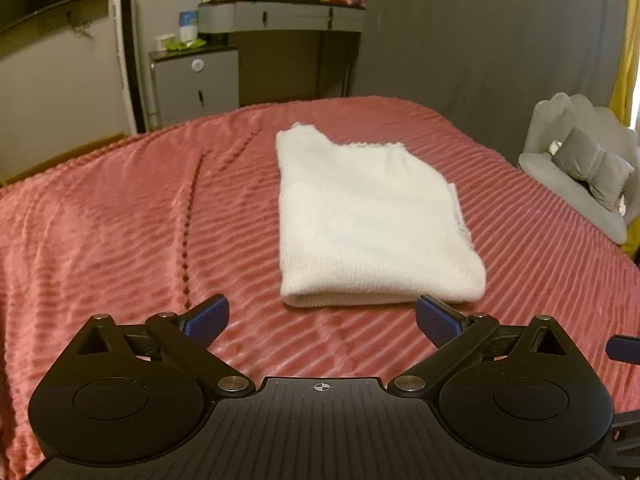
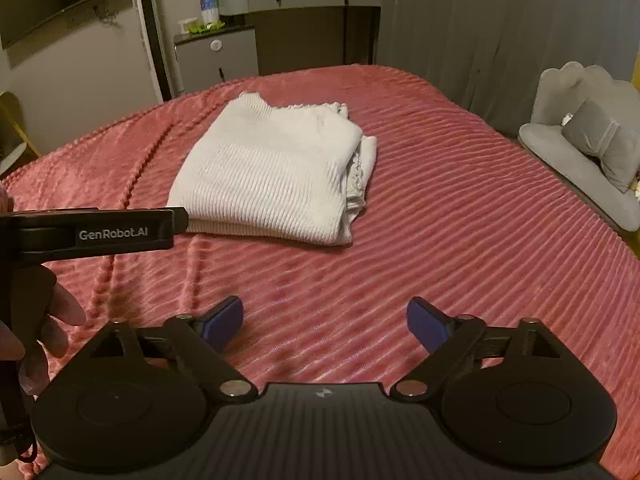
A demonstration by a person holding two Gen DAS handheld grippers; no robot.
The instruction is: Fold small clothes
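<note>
A white ribbed knit garment (image 1: 368,220) lies folded into a rectangle on the pink bedspread (image 1: 140,220). It also shows in the right wrist view (image 2: 272,176), with layered edges on its right side. My left gripper (image 1: 322,320) is open and empty, just short of the garment's near fold. My right gripper (image 2: 325,322) is open and empty, further back from the garment over bare bedspread (image 2: 460,240). The left gripper's body (image 2: 100,234) and the hand holding it show at the left of the right wrist view.
A grey armchair with a cushion (image 1: 584,172) stands to the right of the bed. A dressing table (image 1: 280,16) and a small grey cabinet (image 1: 196,84) stand beyond the far edge. A grey curtain (image 1: 480,40) hangs behind.
</note>
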